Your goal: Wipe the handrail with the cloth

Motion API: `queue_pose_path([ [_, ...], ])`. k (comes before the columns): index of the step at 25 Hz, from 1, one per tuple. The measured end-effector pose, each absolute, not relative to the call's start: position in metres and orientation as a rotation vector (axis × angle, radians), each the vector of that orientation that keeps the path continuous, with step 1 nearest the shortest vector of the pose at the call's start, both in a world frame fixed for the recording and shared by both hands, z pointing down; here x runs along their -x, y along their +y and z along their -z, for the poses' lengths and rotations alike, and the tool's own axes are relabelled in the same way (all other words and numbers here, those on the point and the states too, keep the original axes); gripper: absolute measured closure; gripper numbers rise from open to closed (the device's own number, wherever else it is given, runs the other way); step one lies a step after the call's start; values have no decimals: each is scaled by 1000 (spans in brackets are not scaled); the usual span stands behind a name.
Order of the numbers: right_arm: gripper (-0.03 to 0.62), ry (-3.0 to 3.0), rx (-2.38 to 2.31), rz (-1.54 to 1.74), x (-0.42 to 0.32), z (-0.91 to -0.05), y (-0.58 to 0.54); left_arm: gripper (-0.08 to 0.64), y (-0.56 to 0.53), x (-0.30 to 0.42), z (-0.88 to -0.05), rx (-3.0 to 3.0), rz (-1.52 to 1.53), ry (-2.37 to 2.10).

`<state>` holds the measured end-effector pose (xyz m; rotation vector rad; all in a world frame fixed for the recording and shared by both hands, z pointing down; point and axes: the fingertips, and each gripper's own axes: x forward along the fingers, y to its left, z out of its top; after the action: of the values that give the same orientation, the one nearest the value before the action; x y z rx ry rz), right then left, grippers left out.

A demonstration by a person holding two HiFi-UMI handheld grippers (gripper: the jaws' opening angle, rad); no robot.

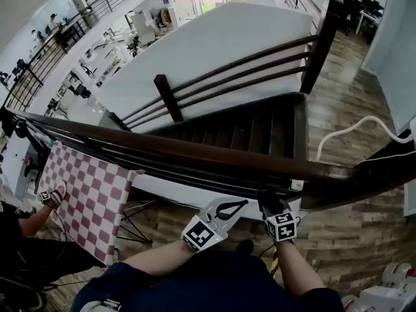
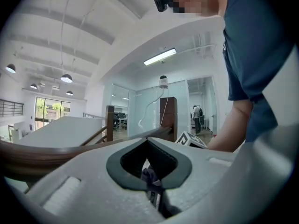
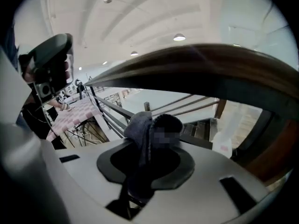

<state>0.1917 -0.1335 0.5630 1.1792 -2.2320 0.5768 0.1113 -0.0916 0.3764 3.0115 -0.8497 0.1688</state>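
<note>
Right gripper [image 1: 269, 201] at 5 o'clock, jaws clamped on dark grey cloth [image 3: 144, 135], close beneath dark brown wooden handrail [image 1: 195, 152]. Left gripper [image 1: 227, 208] at 6 o'clock, jaws together. Past rail edge, dark stairs [image 1: 260, 125] descend toward 12 o'clock. Pink-white checkered board [image 1: 91, 194] at 8 o'clock.

Two claws [image 1: 227, 207] [image 1: 271, 202], one cloth [image 3: 148, 130] — one handrail [image 1: 195, 152]

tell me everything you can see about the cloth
The cloth is dark grey-blue, soft, thick-looking fabric, bunched into a folded wad. The right gripper has its jaws shut on it: the lower part runs down between the jaws, the rounded top sticks out past them. It sits just below the dark wooden handrail; the right gripper view shows a gap between them, so it does not seem to touch the rail.
</note>
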Motion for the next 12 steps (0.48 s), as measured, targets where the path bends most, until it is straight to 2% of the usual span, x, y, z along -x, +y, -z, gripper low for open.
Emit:
queue_pose_path([
  [12,500,-2503,-1033,-402,-104,-442,-90,565,-72,-47,-334,-3038,-76,-921],
])
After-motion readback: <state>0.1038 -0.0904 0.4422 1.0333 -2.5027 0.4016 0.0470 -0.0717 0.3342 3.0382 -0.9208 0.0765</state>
